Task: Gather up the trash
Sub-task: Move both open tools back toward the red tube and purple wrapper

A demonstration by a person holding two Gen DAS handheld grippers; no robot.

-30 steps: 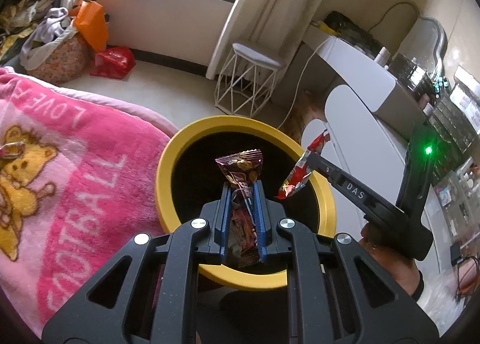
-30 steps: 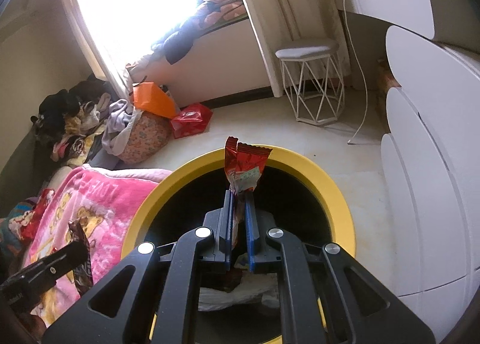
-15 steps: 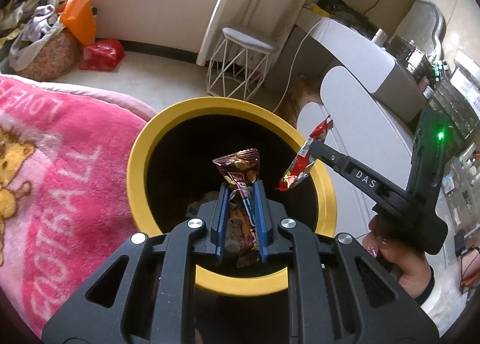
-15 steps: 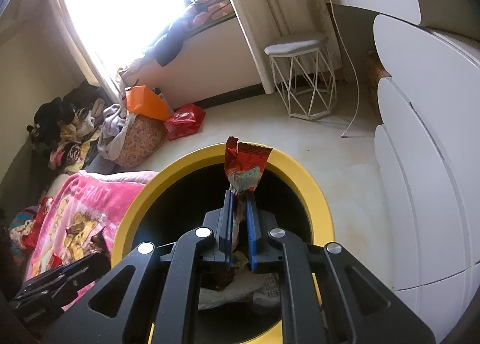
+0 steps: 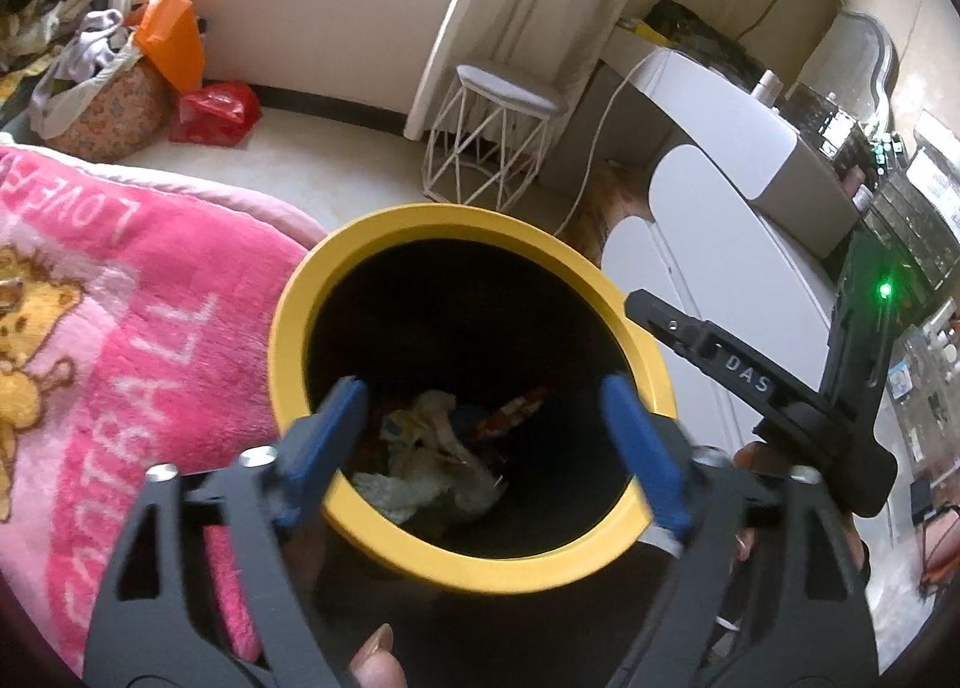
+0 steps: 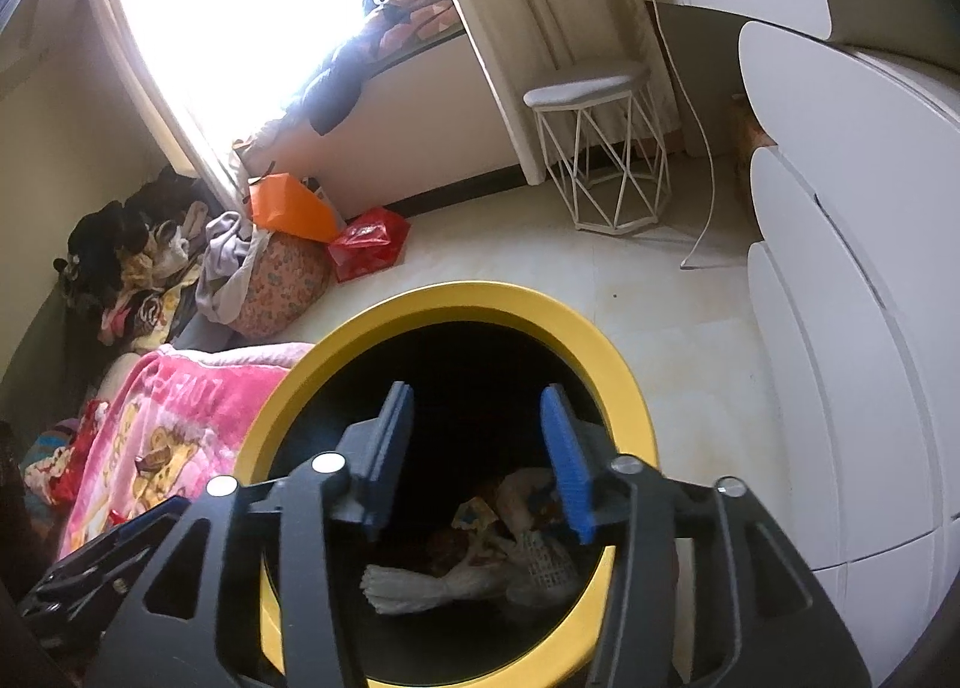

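Observation:
A black bin with a yellow rim stands right below both grippers. Crumpled paper and a red wrapper lie on its bottom, and the trash heap also shows in the right wrist view. My left gripper hangs over the bin's mouth, its jaws opening wide with nothing between the blue pads. My right gripper is over the same opening, jaws opening and empty; it reaches in from the right as a black arm. The left gripper's tip shows at the lower left.
A pink blanket lies against the bin's left side. White rounded drawers stand to the right. A white wire stool, a loose cable, an orange bag, a red bag and a clothes pile sit farther off.
Both grippers opened. The brown wrapper left the left jaws and the red wrapper left the right jaws; both have gone down into the bin.

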